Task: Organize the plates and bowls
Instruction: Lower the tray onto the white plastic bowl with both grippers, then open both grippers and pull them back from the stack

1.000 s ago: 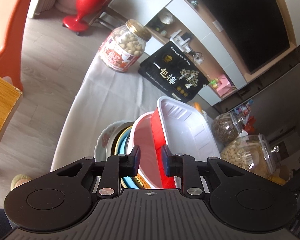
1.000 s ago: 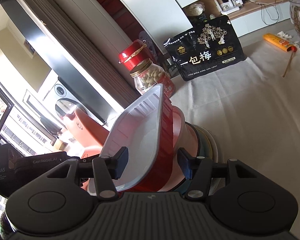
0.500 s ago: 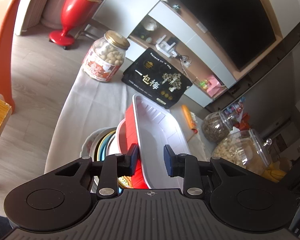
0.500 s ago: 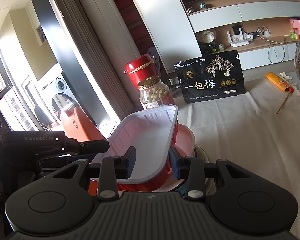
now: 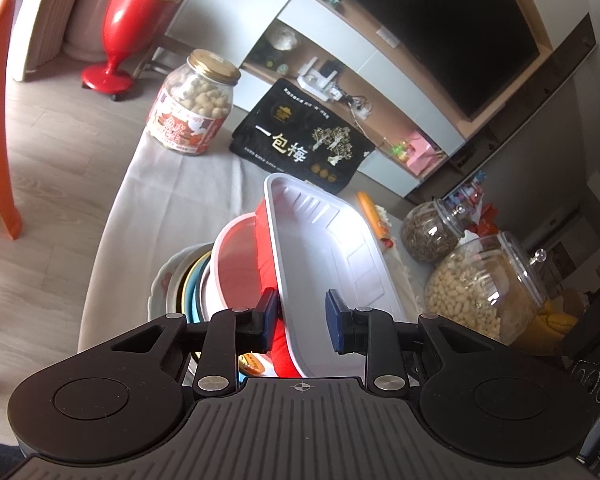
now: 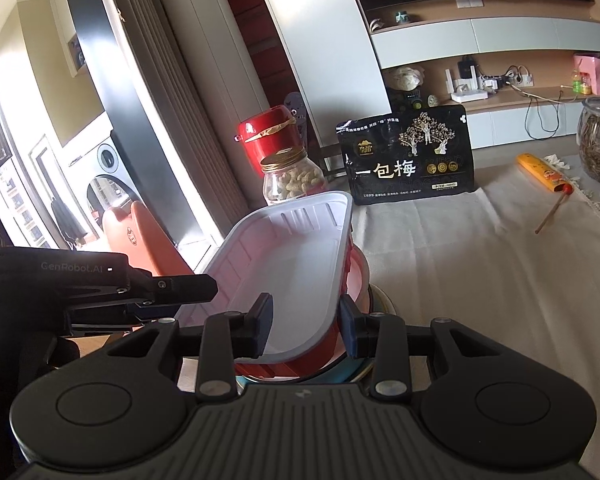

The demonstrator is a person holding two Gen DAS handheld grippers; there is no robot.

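Dishes are mostly gathered: a stack of plates [image 5: 180, 280] sits on the cloth-covered table [image 6: 460, 260], a pink bowl [image 5: 236, 256] on top, and a red tray [image 5: 324, 248] with a white inside tilted in the bowl.

Left gripper [image 5: 302, 316]: jaws closing, straddling the tray's near rim; left pad looks against the red wall, right pad apart from it.

Right gripper [image 6: 306, 330]: clamped on the tray's opposite rim.

Judgement: stacking nearly done; the tray is not yet level. No other loose dishes visible.
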